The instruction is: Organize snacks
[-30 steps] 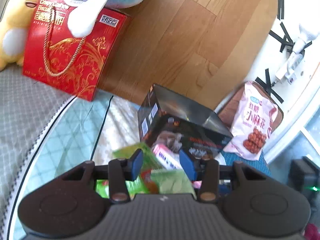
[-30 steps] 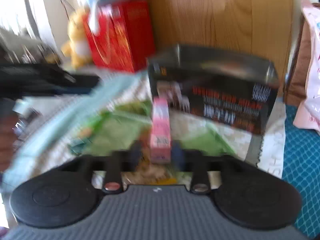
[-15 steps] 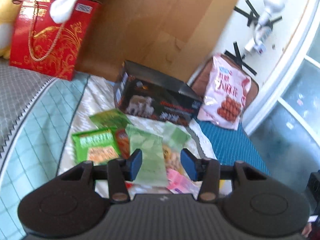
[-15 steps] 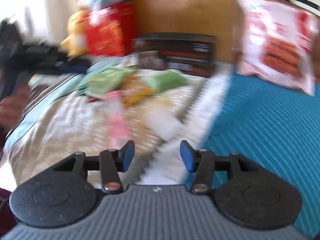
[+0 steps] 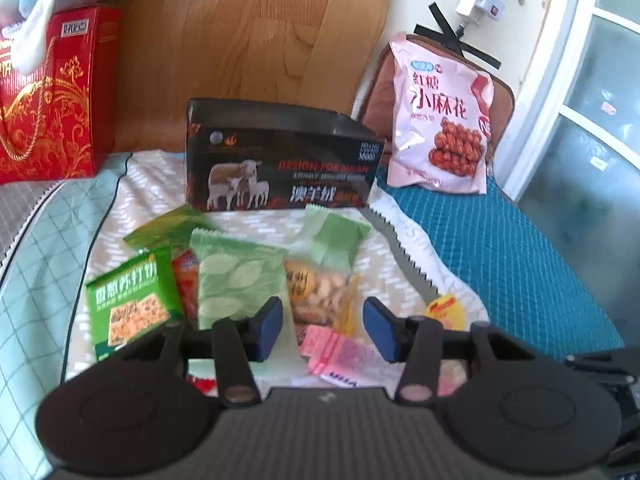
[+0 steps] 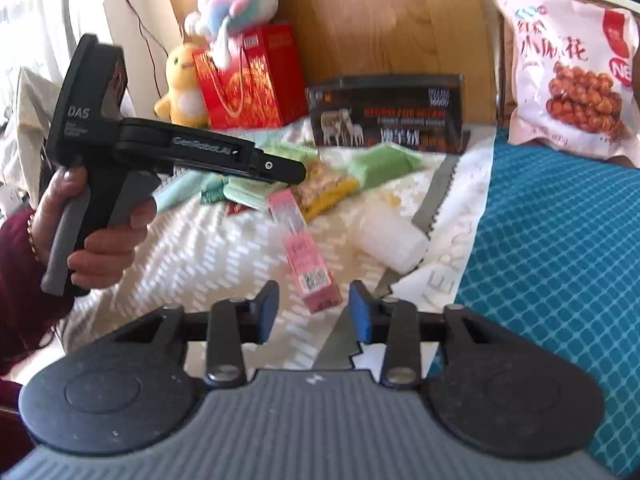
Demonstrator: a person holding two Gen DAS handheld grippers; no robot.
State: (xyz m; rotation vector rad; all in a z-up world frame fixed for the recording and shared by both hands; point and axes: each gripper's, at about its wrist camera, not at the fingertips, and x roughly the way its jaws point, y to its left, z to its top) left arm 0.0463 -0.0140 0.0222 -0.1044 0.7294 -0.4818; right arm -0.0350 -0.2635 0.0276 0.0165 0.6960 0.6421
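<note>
Several snack packets lie in a pile on a white patterned cloth [image 5: 256, 224] on the bed: a green biscuit pack [image 5: 128, 300], a pale green leaf packet [image 5: 240, 280], a peanut bag [image 5: 320, 288] and a pink stick box [image 5: 336, 352]. My left gripper [image 5: 323, 326] is open and empty just above the pink box and peanut bag. My right gripper [image 6: 313, 310] is open and empty, with the near end of the pink box [image 6: 304, 252] lying between its fingertips. A black box with sheep on it [image 5: 280, 168] stands behind the pile.
A large pink snack bag [image 5: 440, 112] leans on a brown cushion at the back right, over a teal blanket [image 5: 500, 248]. A red gift box [image 5: 44, 100] with plush toys stands at the back left against a wooden headboard. A clear white packet [image 6: 392, 240] lies right of the pink box.
My right gripper has let go of the pink box, which now lies on the cloth, and has drawn back. My left gripper has pulled back and swung right, away from the black box.
</note>
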